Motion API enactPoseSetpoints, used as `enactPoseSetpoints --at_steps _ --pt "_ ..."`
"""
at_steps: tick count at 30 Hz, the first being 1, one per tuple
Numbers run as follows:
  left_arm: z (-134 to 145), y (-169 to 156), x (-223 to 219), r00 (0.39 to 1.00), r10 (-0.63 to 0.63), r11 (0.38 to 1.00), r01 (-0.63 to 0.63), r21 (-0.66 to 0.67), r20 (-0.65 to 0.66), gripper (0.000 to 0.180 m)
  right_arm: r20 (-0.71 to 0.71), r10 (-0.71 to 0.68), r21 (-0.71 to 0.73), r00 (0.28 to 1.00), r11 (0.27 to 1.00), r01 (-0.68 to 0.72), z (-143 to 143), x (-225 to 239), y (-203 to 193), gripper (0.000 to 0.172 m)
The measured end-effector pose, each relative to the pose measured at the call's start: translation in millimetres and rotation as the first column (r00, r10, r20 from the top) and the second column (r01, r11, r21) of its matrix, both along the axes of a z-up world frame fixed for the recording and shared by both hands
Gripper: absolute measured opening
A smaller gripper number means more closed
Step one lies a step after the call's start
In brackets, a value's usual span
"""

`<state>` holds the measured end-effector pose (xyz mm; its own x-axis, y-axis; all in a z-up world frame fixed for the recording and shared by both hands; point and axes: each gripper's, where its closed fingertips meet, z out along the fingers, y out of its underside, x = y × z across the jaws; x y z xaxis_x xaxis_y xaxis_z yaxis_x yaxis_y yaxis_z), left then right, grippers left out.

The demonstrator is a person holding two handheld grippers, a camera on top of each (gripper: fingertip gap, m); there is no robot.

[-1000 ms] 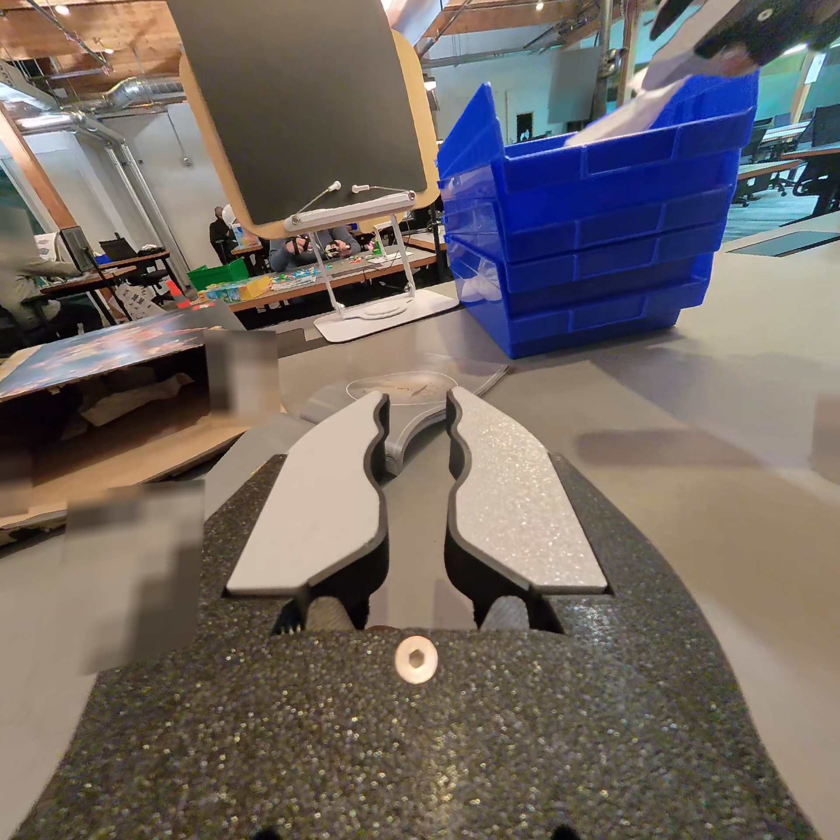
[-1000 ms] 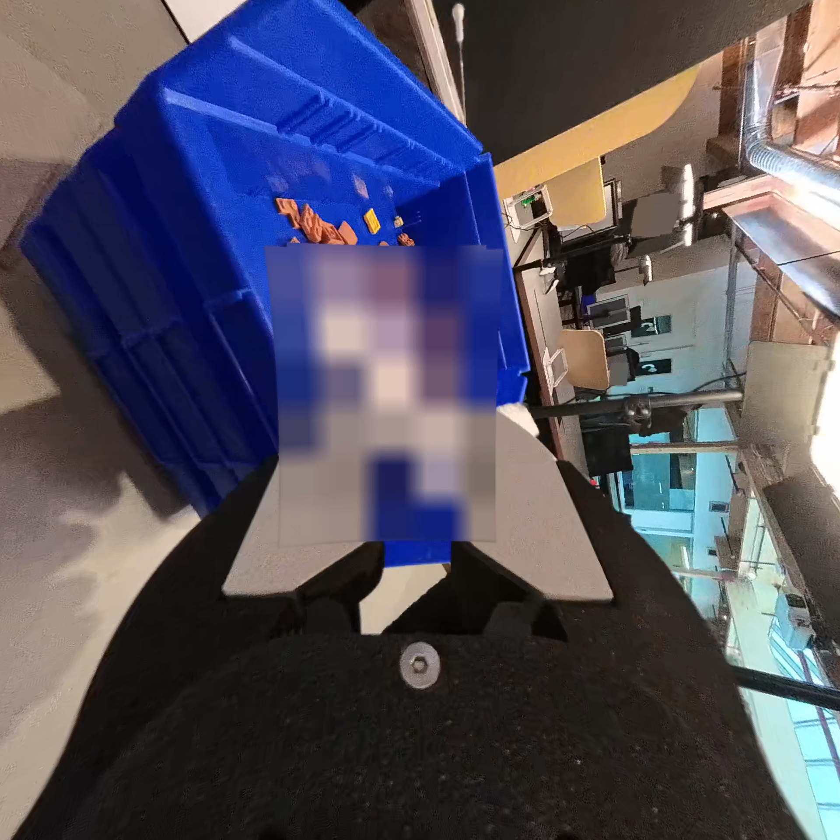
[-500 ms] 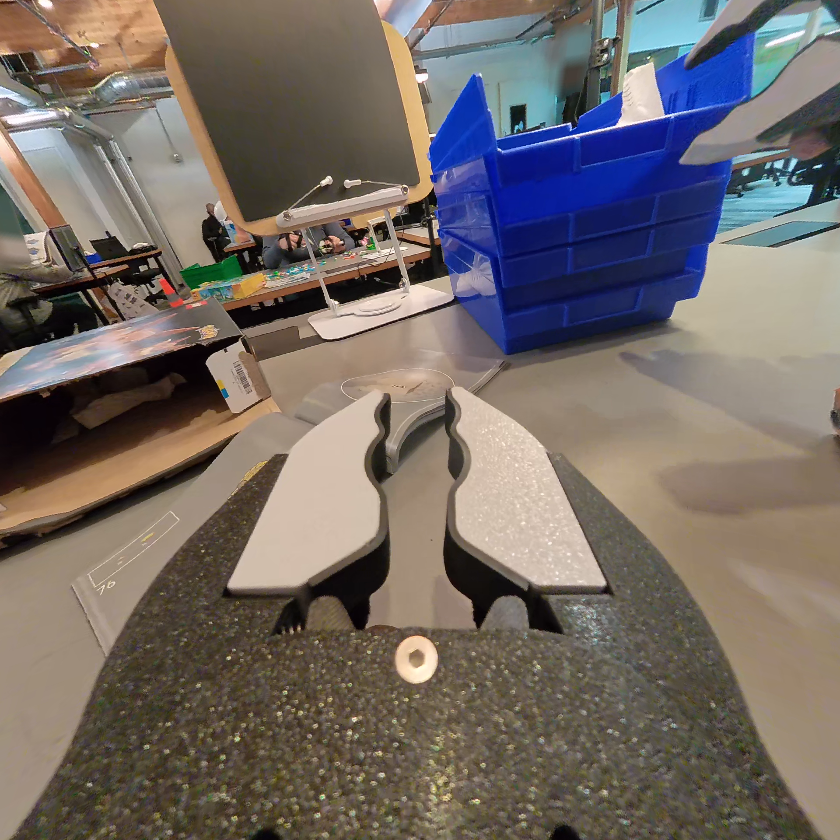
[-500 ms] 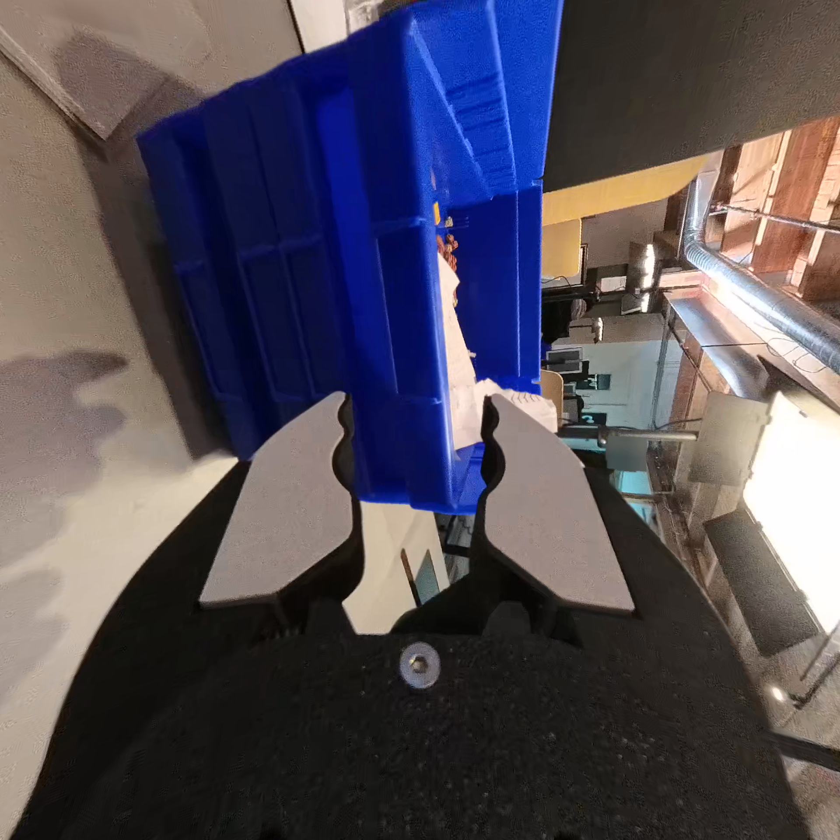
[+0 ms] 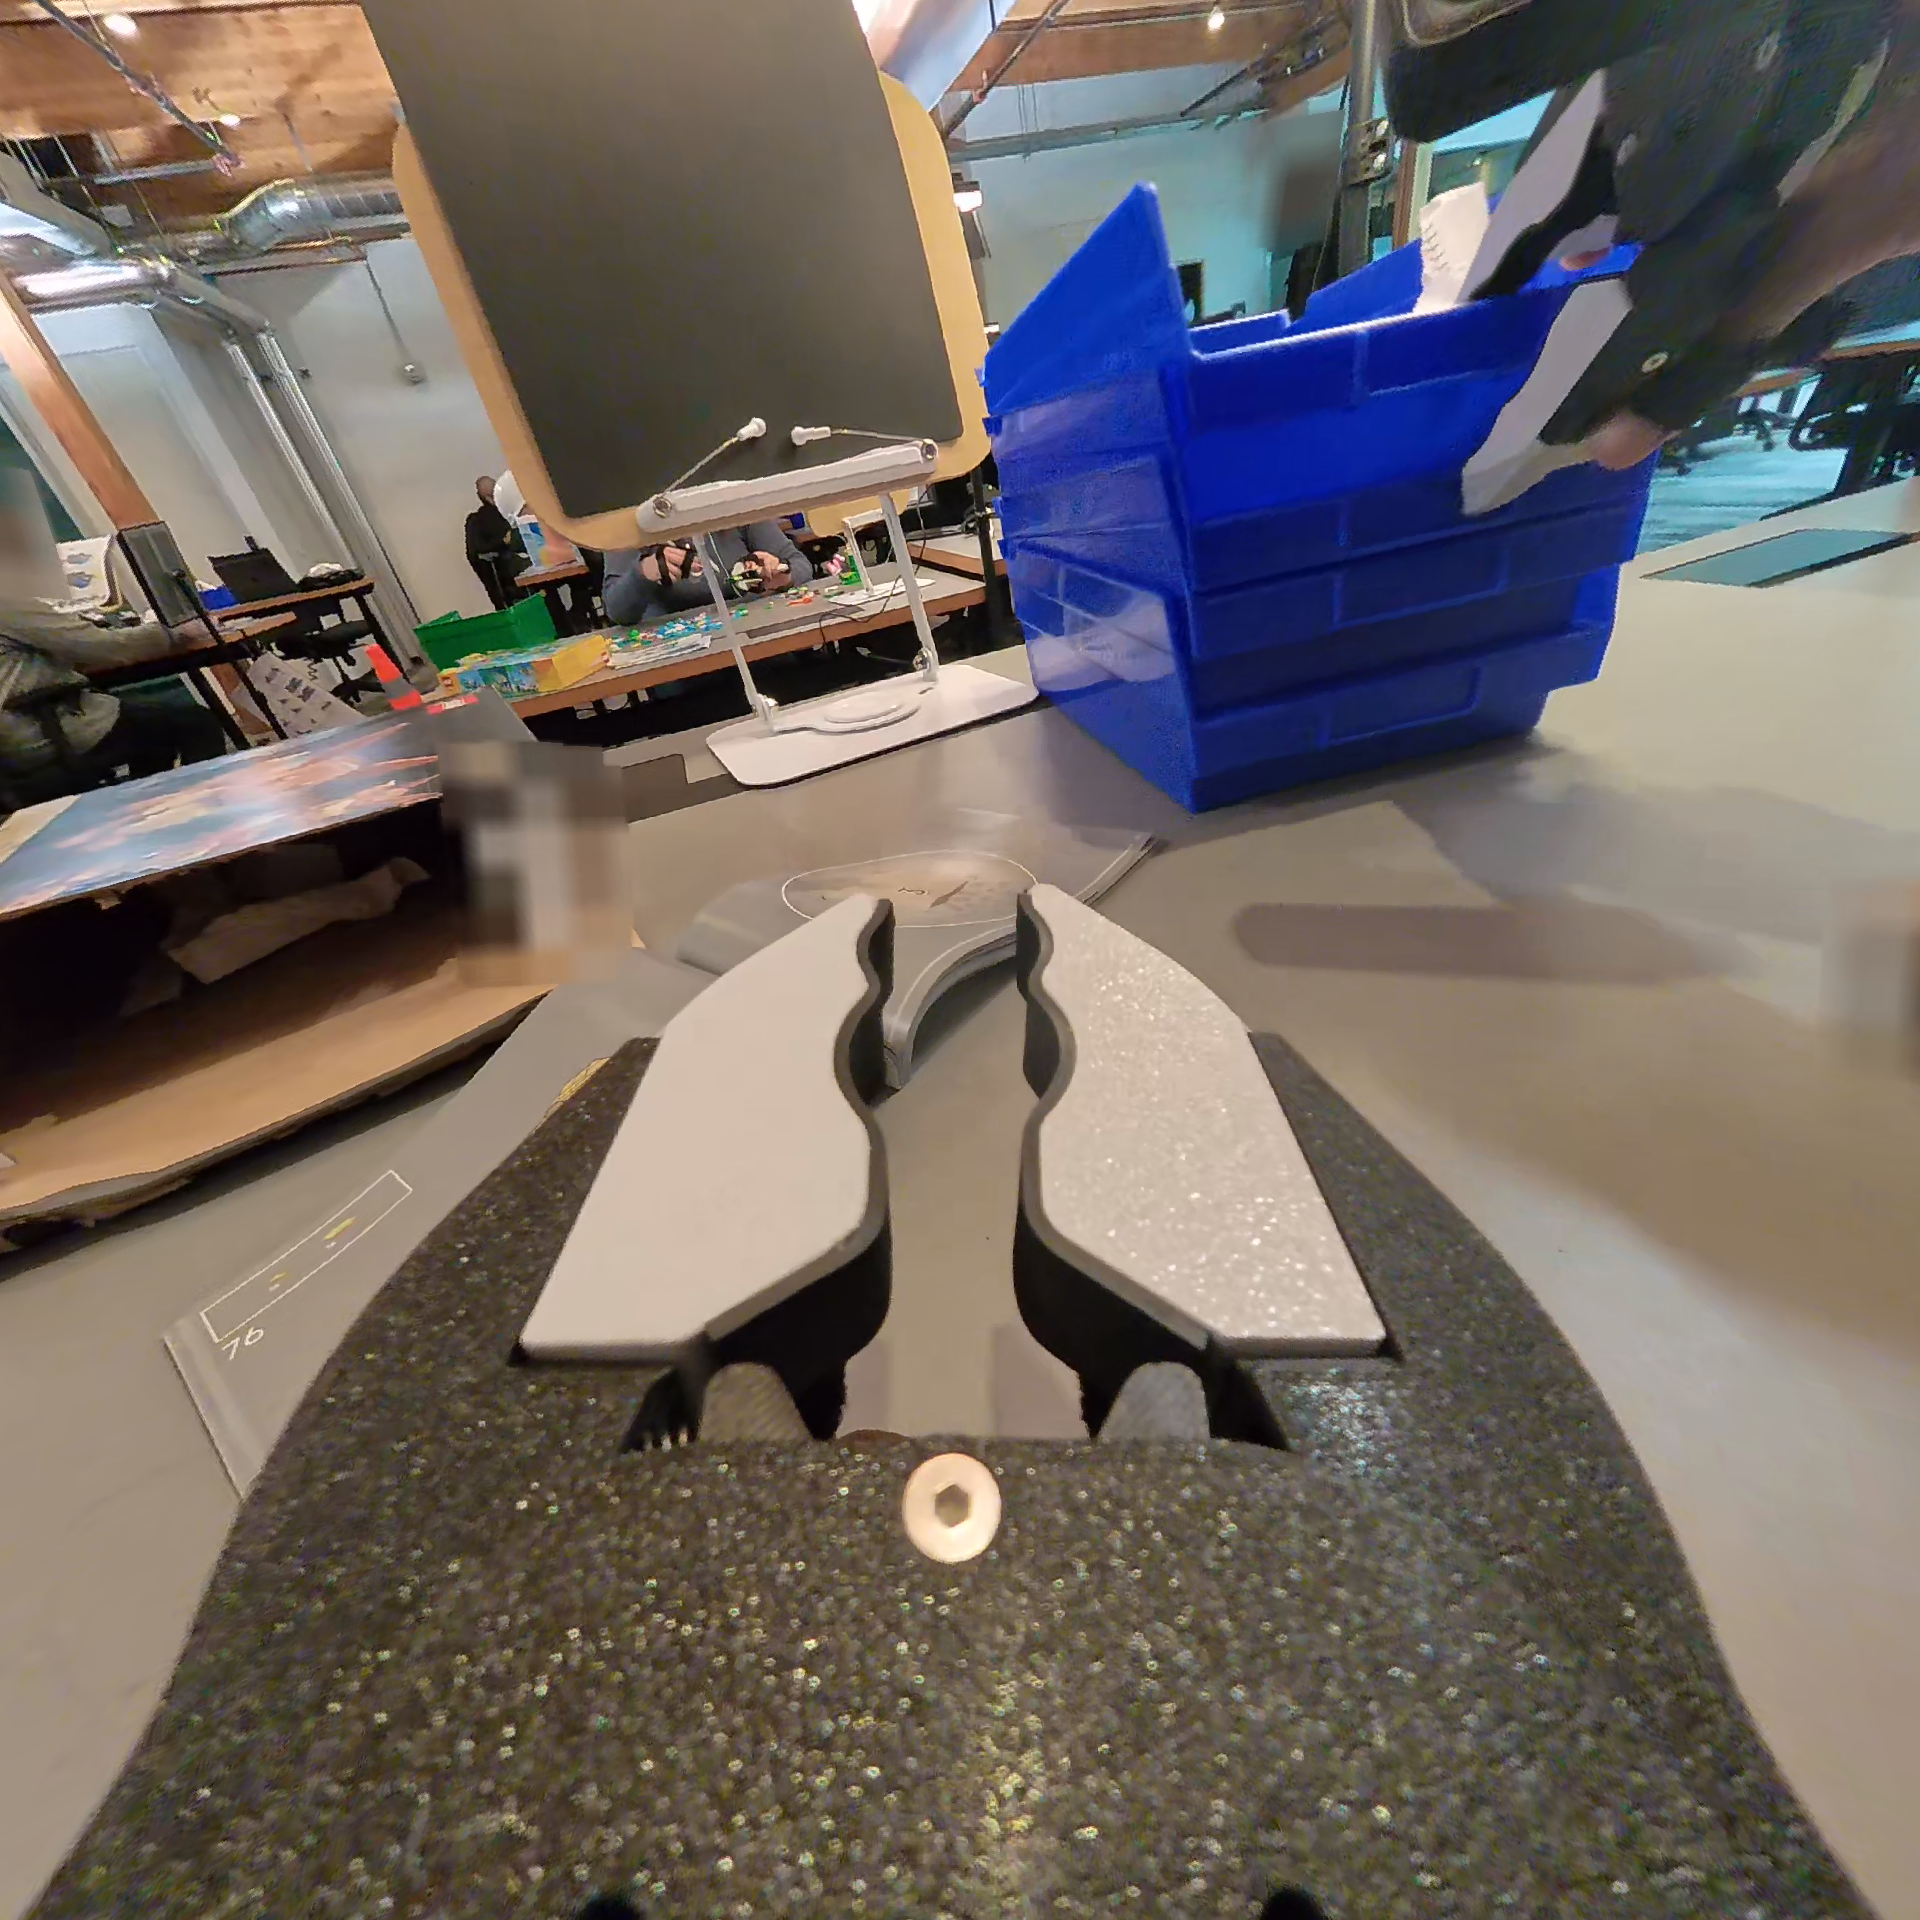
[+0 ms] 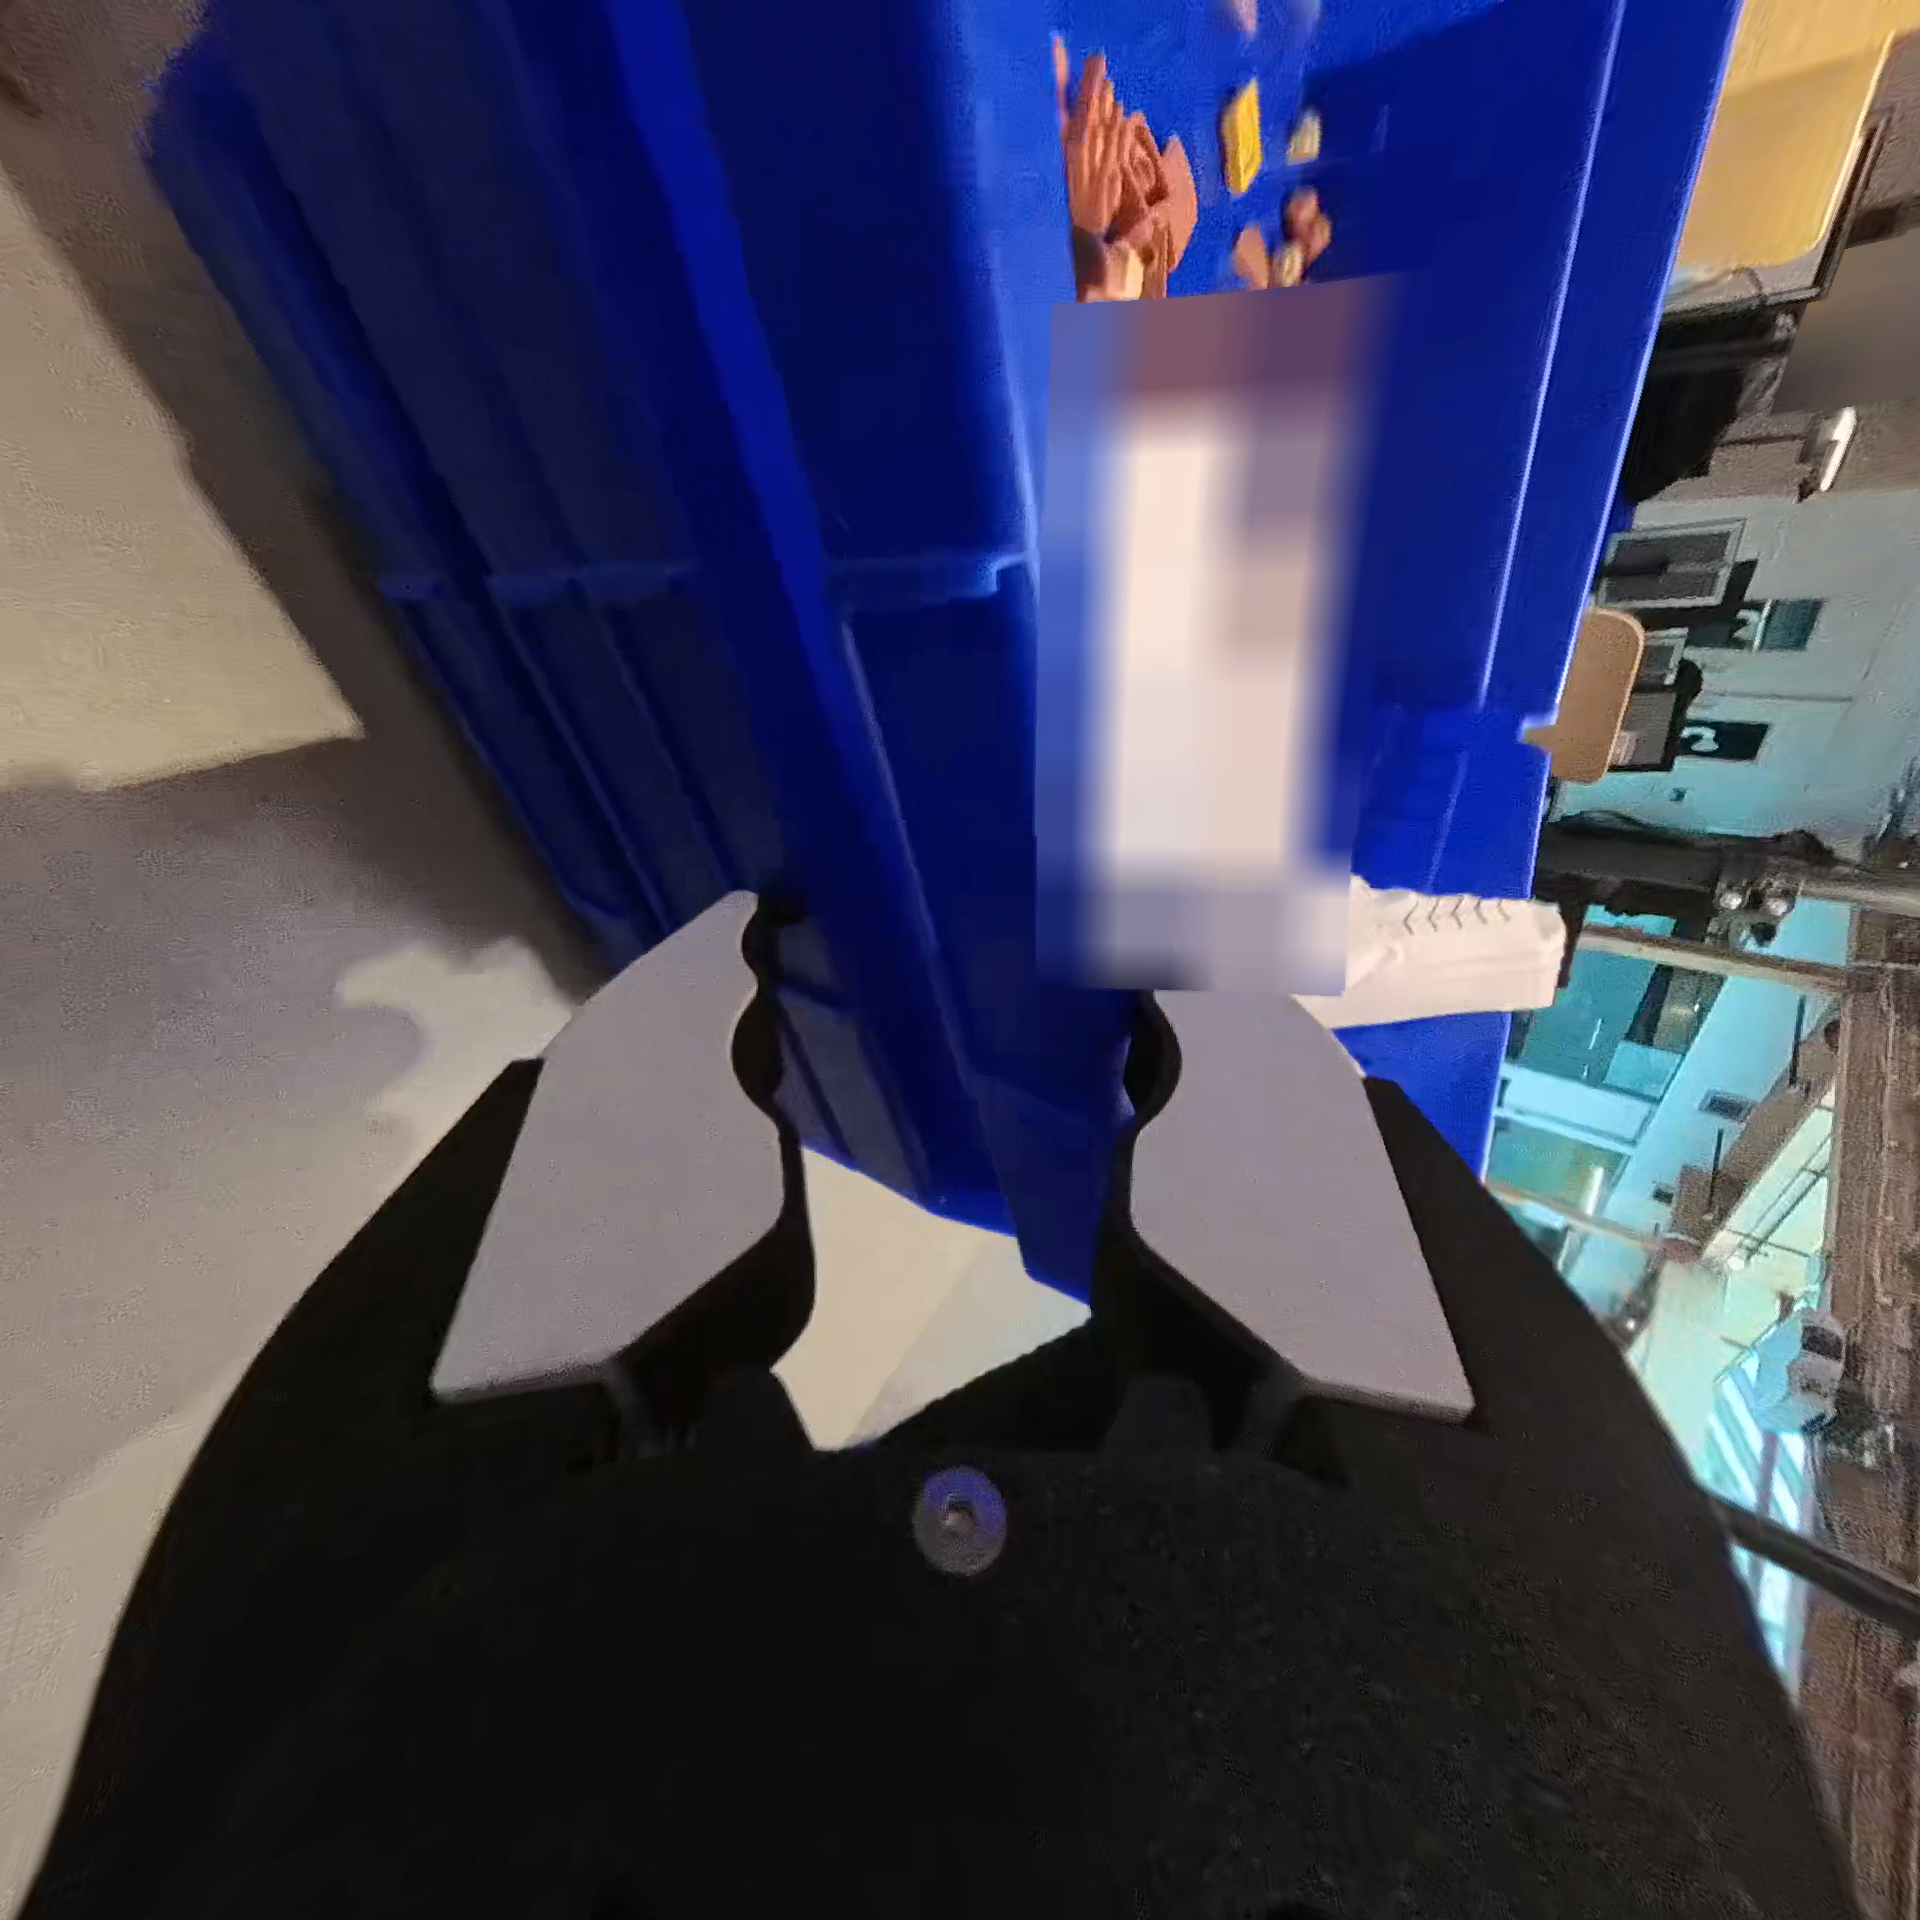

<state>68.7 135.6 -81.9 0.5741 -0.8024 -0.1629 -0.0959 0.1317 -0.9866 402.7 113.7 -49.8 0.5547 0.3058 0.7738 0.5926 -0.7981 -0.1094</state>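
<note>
Left tongs (image 5: 954, 914): slightly apart, bare, over grey worktop (image 5: 1455, 1143).
Right tongs (image 6: 940, 956): wide apart, straddling wall of stacked blue plastic bins (image 6: 883, 520).

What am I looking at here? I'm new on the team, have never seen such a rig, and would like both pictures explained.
There is no robot arm. A person holds a two-finger gripper in each hand, and a camera on each looks forward along its fingers.

One picture is the left gripper's own view. It hangs low over a grey table, its fingers a little apart with nothing between them. Ahead lie a grey booklet, a white stand bearing a dark panel, an open cardboard box and a stack of blue bins.

The other is the right gripper's view, turned sideways. Its fingers stand wide apart on either side of the top bin's wall; nothing shows a firm grip. The bin holds small orange pieces and white paper.
</note>
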Motion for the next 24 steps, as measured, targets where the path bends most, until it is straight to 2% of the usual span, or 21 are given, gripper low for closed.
enactPoseSetpoints --at_steps 7,9,10,19,24 --pt "1.4 -0.6 -1.6 1.0 -0.007 1.0 0.008 -0.002 0.014 0.022 -0.005 -0.213 -0.022 0.977 0.977 0.213 2.2 83.5 -49.4 0.071" --pt "1.3 -0.6 -1.5 1.0 -0.007 1.0 0.007 -0.001 0.012 0.022 0.023 -0.248 0.004 0.968 0.969 0.248 7.9 103.5 -65.2 0.057" --pt "1.2 -0.7 -1.5 1.0 -0.007 1.0 0.007 -0.001 0.011 0.022 0.015 -0.242 0.023 0.97 0.97 0.241 8.0 109.8 -70.3 0.058" --pt "0.2 -0.3 -0.9 1.0 0.0 1.0 0.0 0.005 -0.001 0.021 0.009 -0.294 0.047 0.956 0.955 0.293 8.2 119.9 -92.5 0.058" --pt "0.6 -0.9 -1.0 1.0 -0.001 1.0 0.001 0.008 0.0 0.021 -0.004 -0.382 0.079 0.924 0.921 0.381 9.0 119.8 -95.2 0.06"
